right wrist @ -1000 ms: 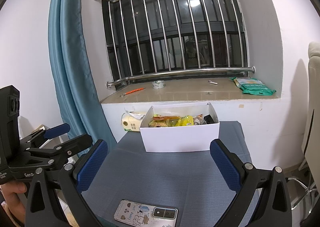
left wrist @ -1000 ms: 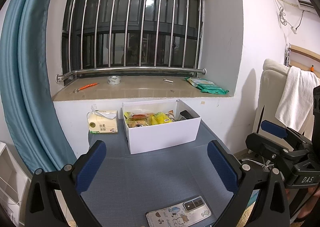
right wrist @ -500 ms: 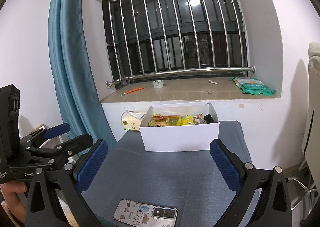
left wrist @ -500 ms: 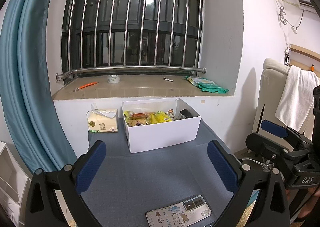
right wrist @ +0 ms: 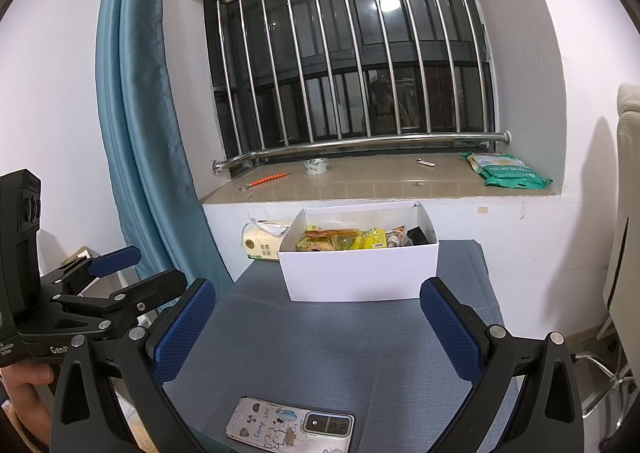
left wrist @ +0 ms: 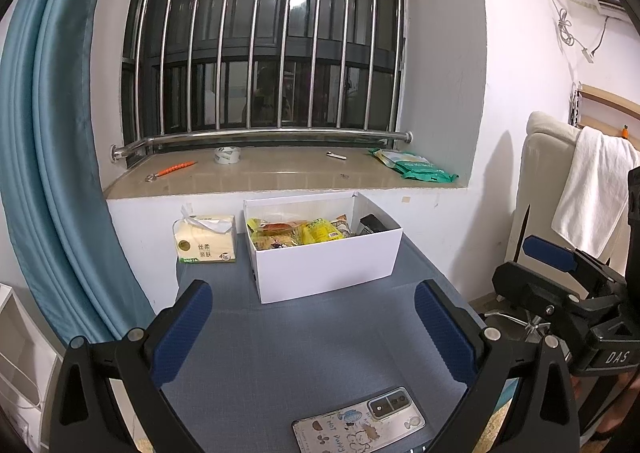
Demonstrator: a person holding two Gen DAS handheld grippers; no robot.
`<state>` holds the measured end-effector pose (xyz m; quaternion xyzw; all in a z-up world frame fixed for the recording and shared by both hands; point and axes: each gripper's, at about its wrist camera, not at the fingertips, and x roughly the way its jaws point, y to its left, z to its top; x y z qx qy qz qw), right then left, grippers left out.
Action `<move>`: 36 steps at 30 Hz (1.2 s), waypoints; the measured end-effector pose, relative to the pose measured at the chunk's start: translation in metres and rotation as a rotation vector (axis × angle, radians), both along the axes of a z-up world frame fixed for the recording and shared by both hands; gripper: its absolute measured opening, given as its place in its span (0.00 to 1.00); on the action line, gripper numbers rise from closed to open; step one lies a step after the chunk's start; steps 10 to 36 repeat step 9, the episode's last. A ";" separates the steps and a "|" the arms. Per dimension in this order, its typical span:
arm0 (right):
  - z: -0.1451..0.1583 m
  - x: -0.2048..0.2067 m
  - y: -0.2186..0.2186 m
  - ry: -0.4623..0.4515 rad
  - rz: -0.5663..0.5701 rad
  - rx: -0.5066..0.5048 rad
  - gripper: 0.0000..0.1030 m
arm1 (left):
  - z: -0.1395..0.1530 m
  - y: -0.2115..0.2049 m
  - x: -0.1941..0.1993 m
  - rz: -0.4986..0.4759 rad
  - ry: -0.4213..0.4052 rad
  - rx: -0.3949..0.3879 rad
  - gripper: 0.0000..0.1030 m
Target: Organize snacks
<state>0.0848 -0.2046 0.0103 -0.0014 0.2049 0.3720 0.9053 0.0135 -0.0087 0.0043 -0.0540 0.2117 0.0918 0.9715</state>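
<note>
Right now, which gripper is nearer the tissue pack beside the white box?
Left. The tissue pack sits ahead and just left of the left gripper; from the right gripper it lies further left, partly hidden behind the white box.

Left gripper, right gripper: jaws wide apart, holding nothing.

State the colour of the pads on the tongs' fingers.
Dark blue, on black frames; clearest in the left wrist view, on the left tongs pads.

- One white cardboard box holding snack packets
- One yellow tissue pack
- One phone in a cartoon case
- One clear tape roll
- One green packet
</note>
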 end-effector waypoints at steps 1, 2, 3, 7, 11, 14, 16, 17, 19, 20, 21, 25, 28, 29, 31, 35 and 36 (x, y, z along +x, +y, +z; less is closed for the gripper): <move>0.000 0.000 0.000 0.000 0.000 0.000 1.00 | 0.000 0.000 0.000 -0.001 0.000 0.002 1.00; -0.001 0.000 0.001 0.000 -0.001 0.000 1.00 | 0.000 -0.001 -0.001 -0.002 -0.001 0.005 1.00; -0.001 0.000 0.001 0.000 -0.001 -0.001 1.00 | 0.000 -0.001 0.000 -0.001 0.000 0.008 1.00; -0.001 0.000 0.001 0.001 -0.001 -0.001 1.00 | 0.000 -0.003 0.000 -0.002 -0.002 0.016 1.00; -0.001 0.000 0.001 0.001 -0.001 -0.001 1.00 | 0.001 -0.002 0.001 0.001 -0.004 0.010 1.00; -0.001 0.000 0.001 0.001 -0.001 -0.001 1.00 | 0.001 -0.002 0.001 0.001 -0.004 0.010 1.00; -0.001 0.000 0.001 0.001 -0.001 -0.001 1.00 | 0.001 -0.002 0.001 0.001 -0.004 0.010 1.00; -0.001 0.000 0.001 0.001 -0.001 -0.001 1.00 | 0.001 -0.002 0.001 0.001 -0.004 0.010 1.00; -0.001 0.000 0.001 0.001 -0.001 -0.001 1.00 | 0.001 -0.002 0.001 0.001 -0.004 0.010 1.00; -0.001 0.000 0.001 0.001 -0.001 -0.001 1.00 | 0.001 -0.002 0.001 0.001 -0.004 0.010 1.00; -0.001 0.000 0.001 0.001 -0.001 -0.001 1.00 | 0.001 -0.002 0.001 0.001 -0.004 0.010 1.00; -0.001 0.000 0.001 0.001 -0.001 -0.001 1.00 | 0.001 -0.002 0.001 0.001 -0.004 0.010 1.00; -0.001 0.000 0.001 0.001 -0.001 -0.001 1.00 | 0.001 -0.002 0.001 0.001 -0.004 0.010 1.00; -0.001 0.000 0.001 0.001 -0.001 -0.001 1.00 | 0.001 -0.002 0.001 0.001 -0.004 0.010 1.00; -0.001 0.000 0.001 0.001 -0.001 -0.001 1.00 | 0.001 -0.002 0.001 0.001 -0.004 0.010 1.00; -0.001 0.000 0.001 0.001 -0.001 -0.001 1.00 | 0.001 -0.002 0.001 0.001 -0.004 0.010 1.00; -0.001 0.000 0.001 0.001 -0.001 -0.001 1.00 | 0.001 -0.002 0.001 0.001 -0.004 0.010 1.00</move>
